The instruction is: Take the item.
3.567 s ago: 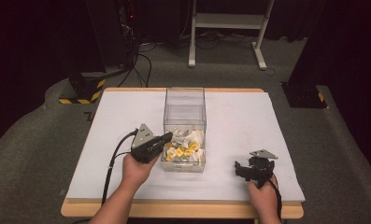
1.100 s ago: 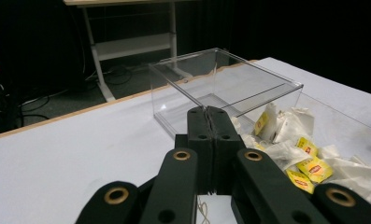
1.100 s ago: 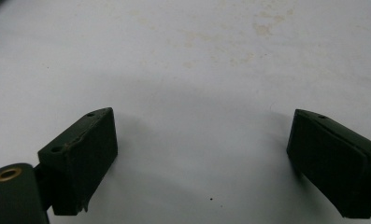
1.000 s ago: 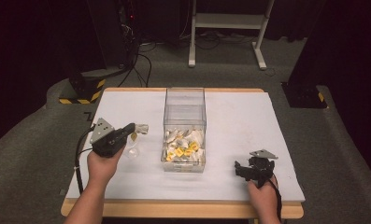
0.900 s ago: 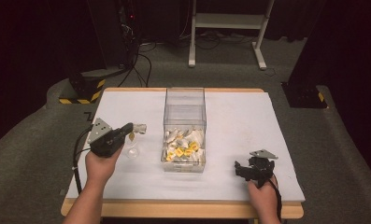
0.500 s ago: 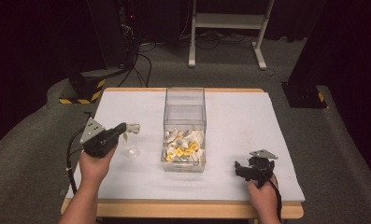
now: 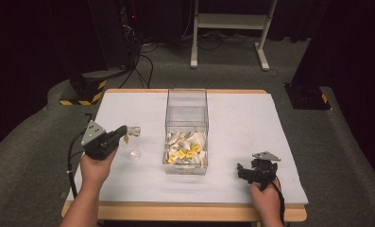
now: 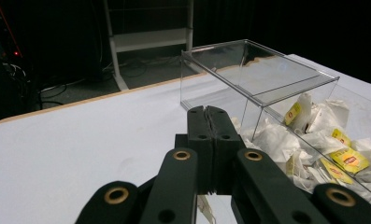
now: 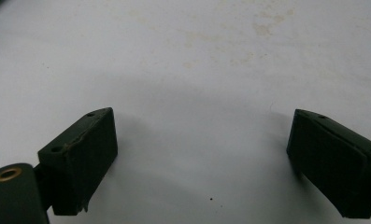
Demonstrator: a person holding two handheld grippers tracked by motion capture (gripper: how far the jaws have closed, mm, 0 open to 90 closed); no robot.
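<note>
Tea bag (image 7: 134, 131) at frame left-centre, pinched in the left gripper (image 7: 123, 133), lifted above the white table (image 7: 242, 118), just left of the clear box (image 7: 187, 113) of tea bags (image 7: 185, 147); right gripper (image 7: 240, 170) lower right, jaws wide, holding nothing.

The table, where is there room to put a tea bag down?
The white table is bare right of the clear box, up to the right tool. The far left corner is bare too. It is crowded left of the box, where the left tool holds a tea bag above another.
</note>
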